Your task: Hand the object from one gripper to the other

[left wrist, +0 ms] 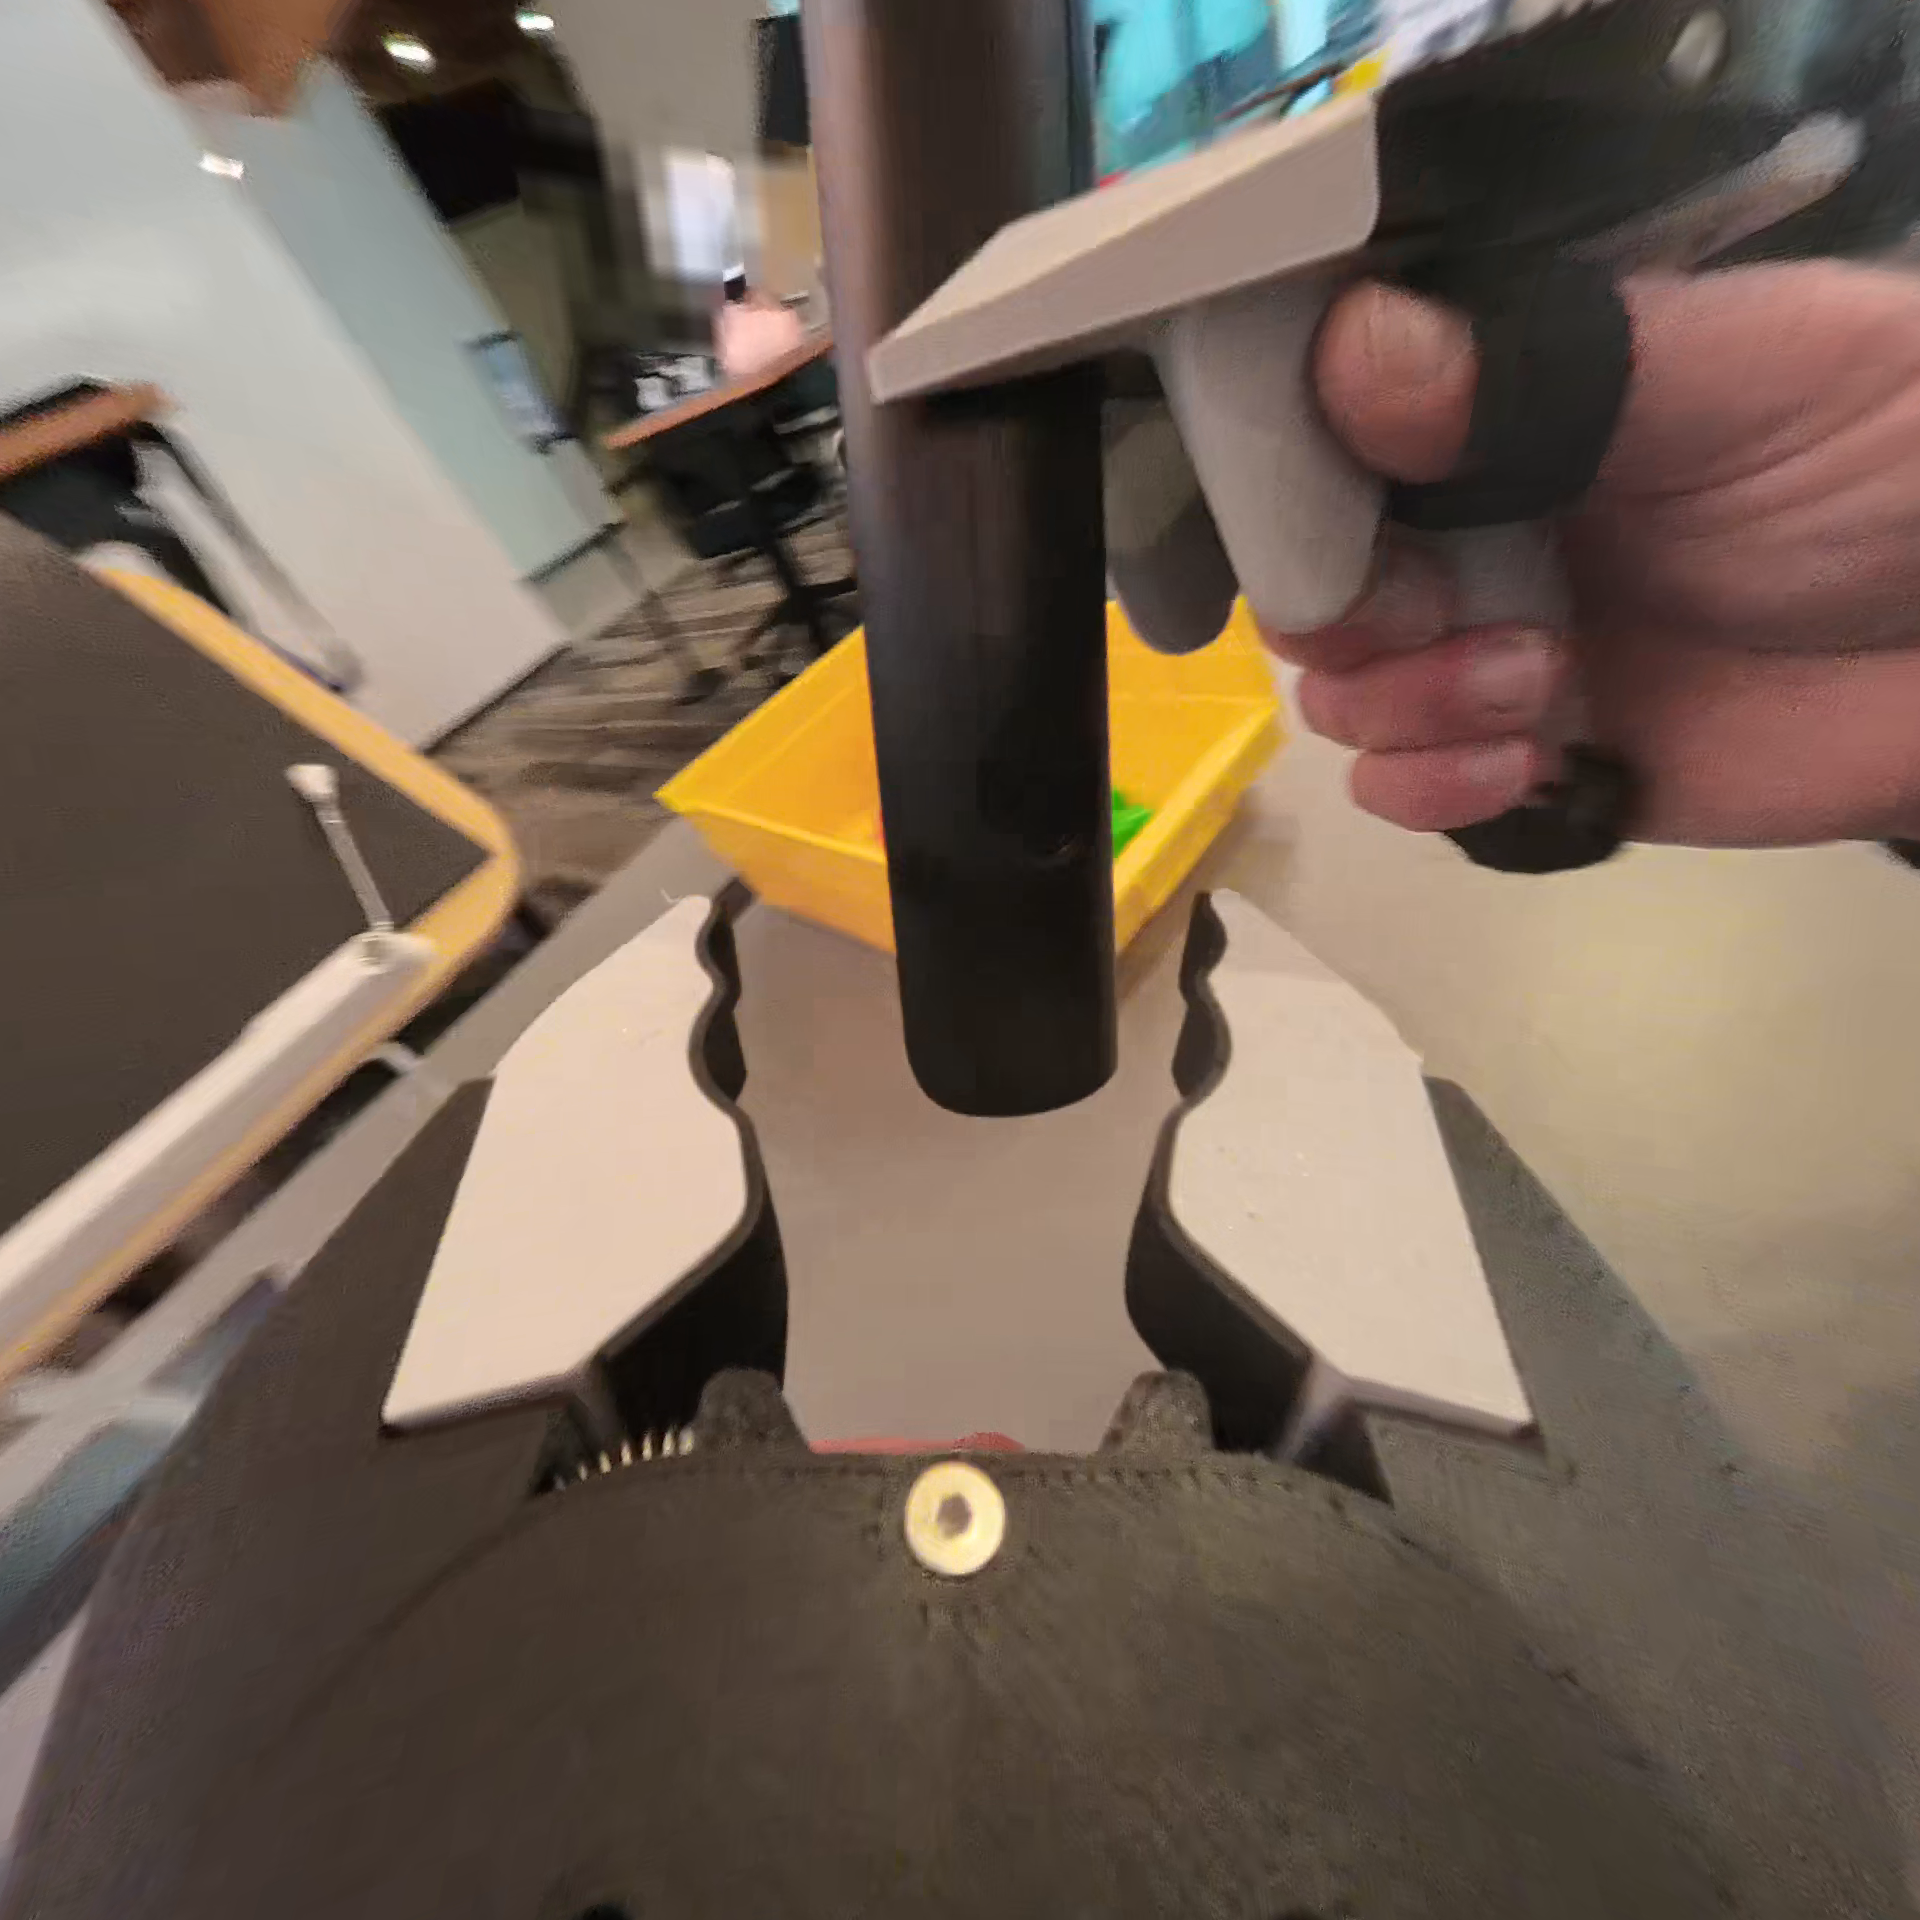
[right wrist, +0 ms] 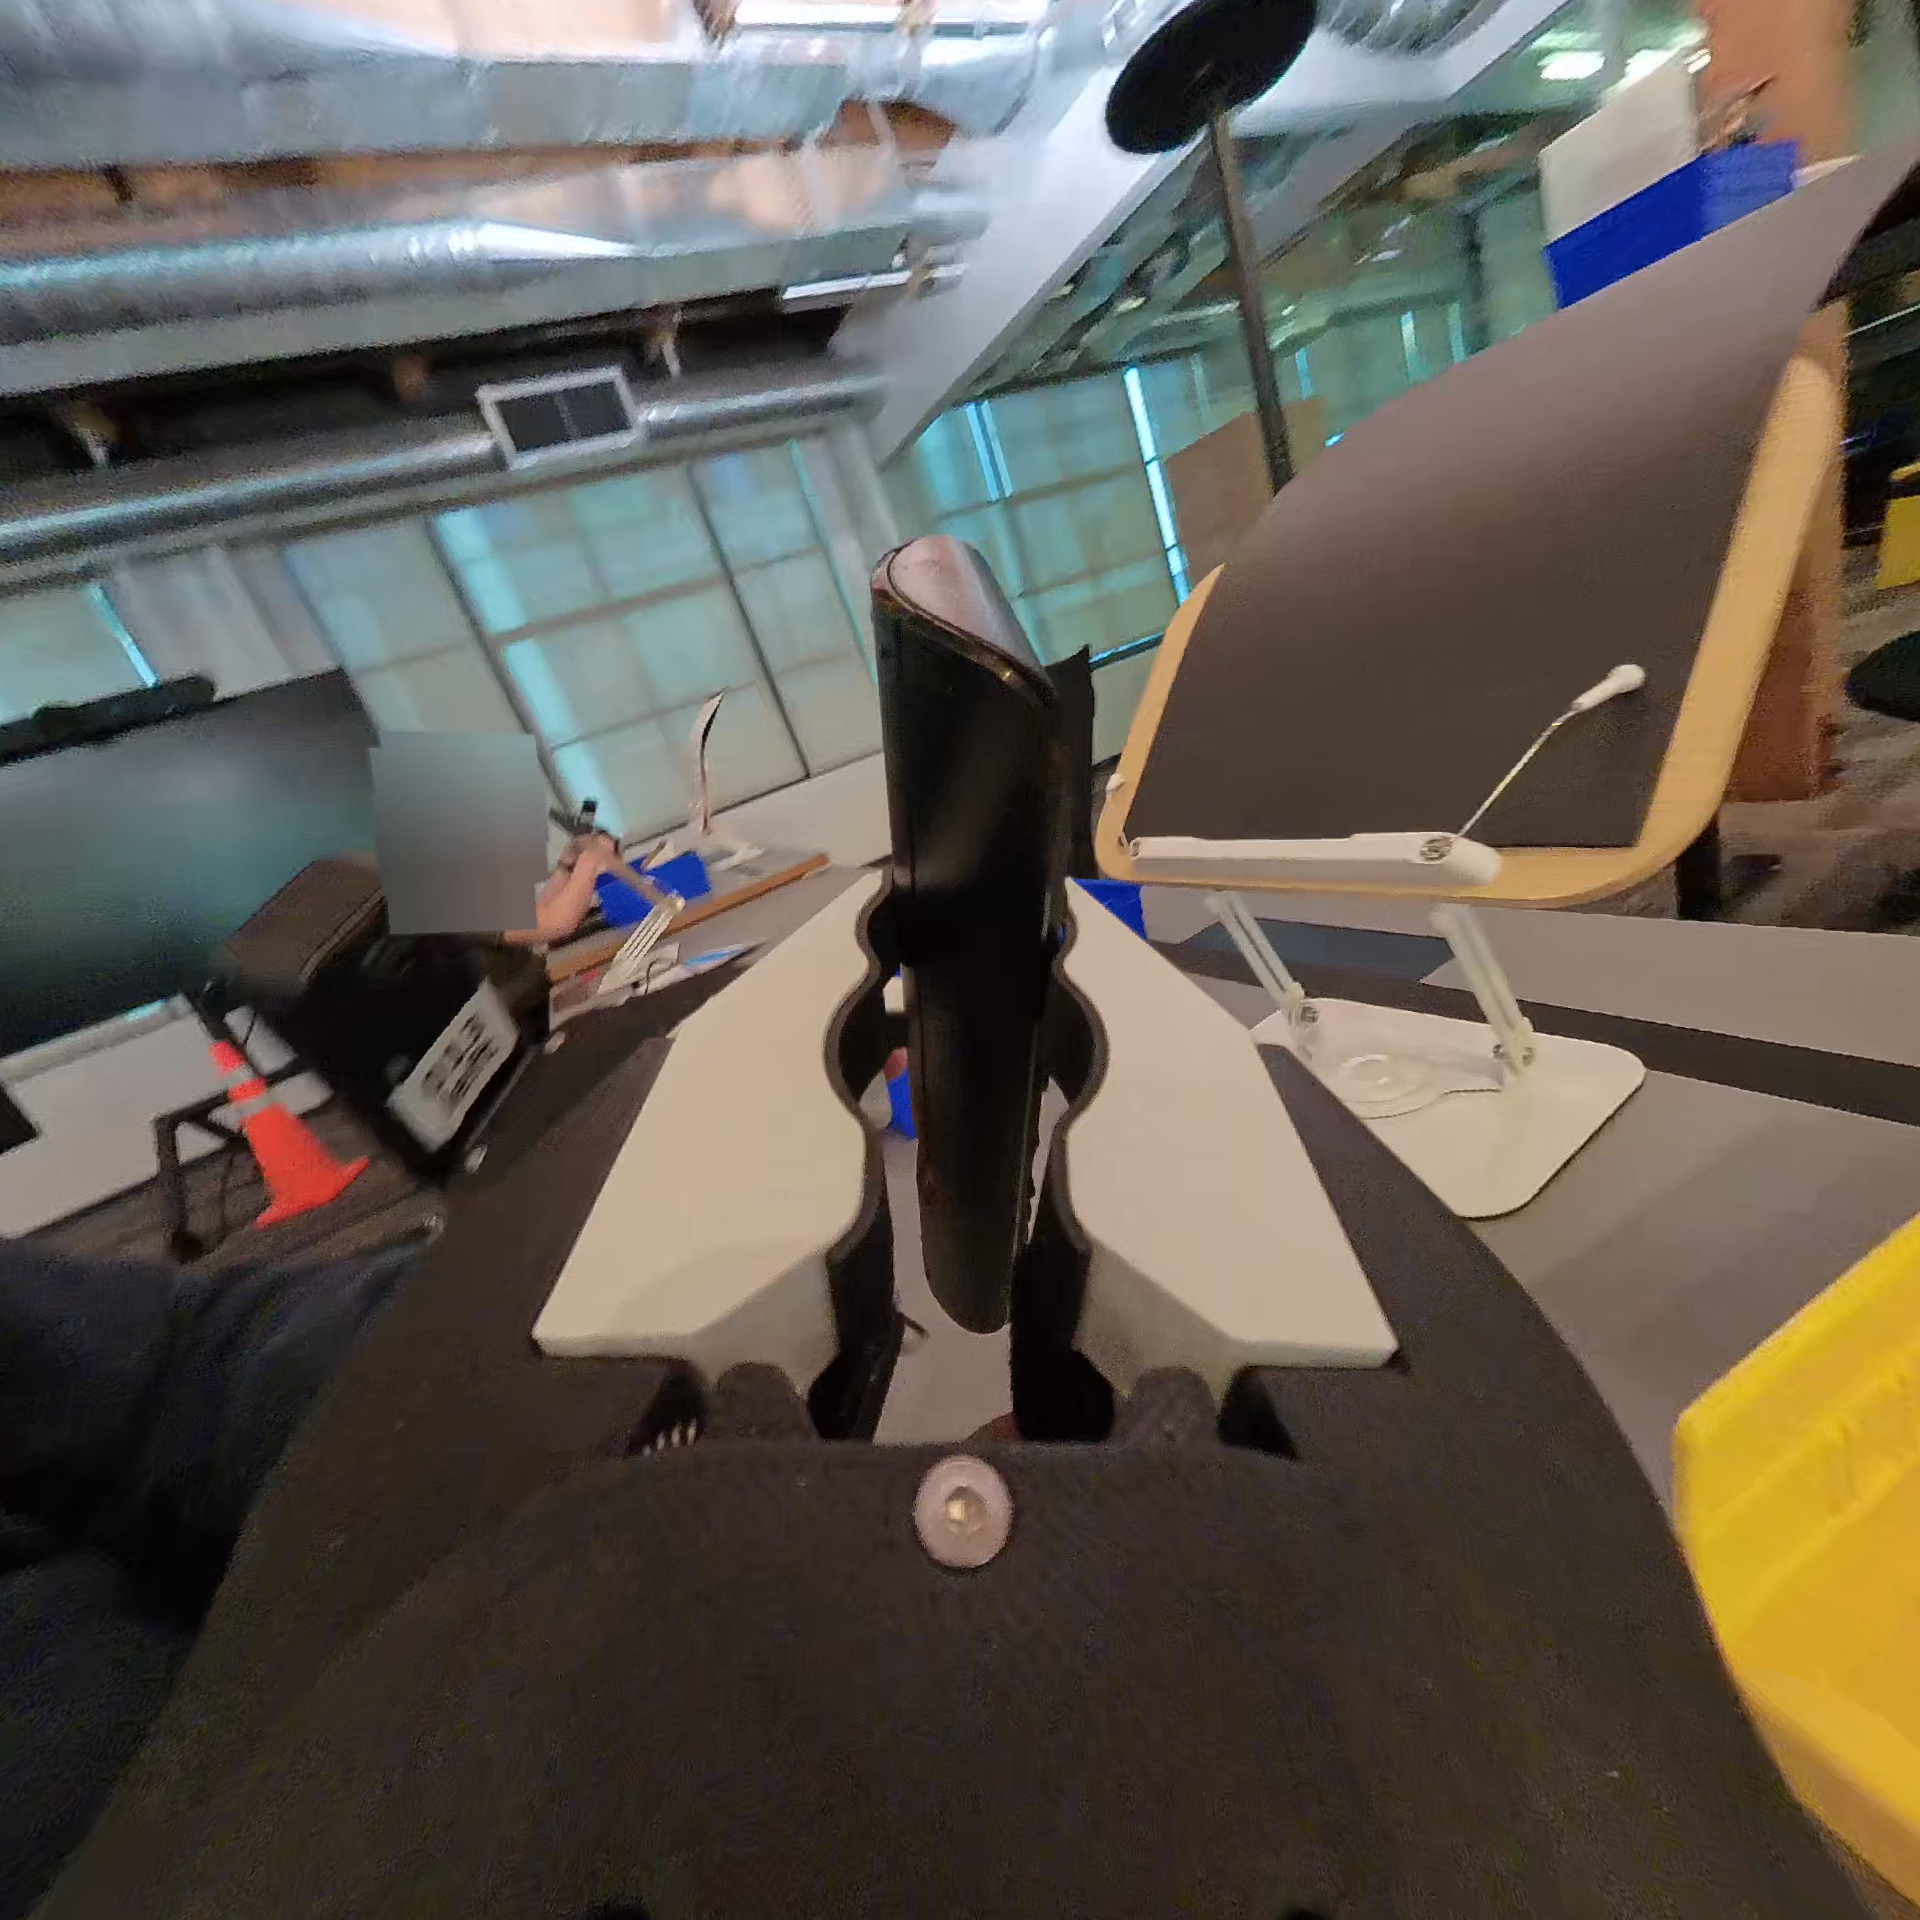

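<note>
A black tube (left wrist: 987,727) stands upright. My right gripper, seen in the left wrist view by its grey finger (left wrist: 1132,270), holds it from the upper right, with a person's hand (left wrist: 1662,520) on the handle. In the right wrist view my right gripper (right wrist: 971,904) is shut on the tube (right wrist: 966,1091), which pokes out past the fingertips. My left gripper (left wrist: 961,914) is open. The tube's lower end hangs between its fingers with a gap on each side.
A yellow bin (left wrist: 790,810) with a green item (left wrist: 1132,821) sits on the grey table (left wrist: 1558,1039) behind the tube; it also shows at the right (right wrist: 1808,1558). A tilted dark board on a white stand (right wrist: 1455,665) stands nearby (left wrist: 208,831). A person and an orange cone (right wrist: 281,1153) are far off.
</note>
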{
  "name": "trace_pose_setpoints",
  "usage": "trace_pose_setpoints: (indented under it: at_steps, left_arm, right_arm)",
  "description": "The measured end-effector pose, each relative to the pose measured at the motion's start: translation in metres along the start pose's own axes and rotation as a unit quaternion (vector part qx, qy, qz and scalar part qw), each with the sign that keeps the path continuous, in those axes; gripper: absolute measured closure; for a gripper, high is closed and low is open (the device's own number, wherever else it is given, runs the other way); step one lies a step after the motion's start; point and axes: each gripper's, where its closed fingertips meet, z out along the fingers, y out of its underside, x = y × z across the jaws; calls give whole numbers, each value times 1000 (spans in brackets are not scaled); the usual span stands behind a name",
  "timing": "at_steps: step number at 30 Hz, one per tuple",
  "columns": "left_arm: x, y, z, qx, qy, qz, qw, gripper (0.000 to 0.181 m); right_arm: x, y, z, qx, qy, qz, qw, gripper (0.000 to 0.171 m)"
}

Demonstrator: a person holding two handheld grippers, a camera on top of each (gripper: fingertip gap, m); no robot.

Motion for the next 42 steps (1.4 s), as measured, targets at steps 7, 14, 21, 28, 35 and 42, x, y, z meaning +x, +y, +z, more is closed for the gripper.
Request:
trace_pose_setpoints:
  at_steps: [7,14,21,28,35,42]
  left_arm:
    - [-4,15,21,-64,-142,124,980,118]
    - [-9,15,17,-55,-129,131,981,128]
    - [6,10,16,-20,24,20,999,128]
    - [29,0,0,19,195,-61,979,128]
    - [53,14,-11,-18,306,-49,951,128]
    - [61,21,-22,-66,347,1,936,128]
  right_arm:
    - [-13,11,8,17,27,0,999,150]
    - [-16,14,7,7,8,-3,1000,149]
    - [-28,18,9,-49,-41,-70,996,127]
    - [-39,4,-1,-78,-97,-130,984,98]
    - [-59,6,-5,-162,-177,-167,956,87]
    - [-51,28,-24,-312,-213,-216,900,109]
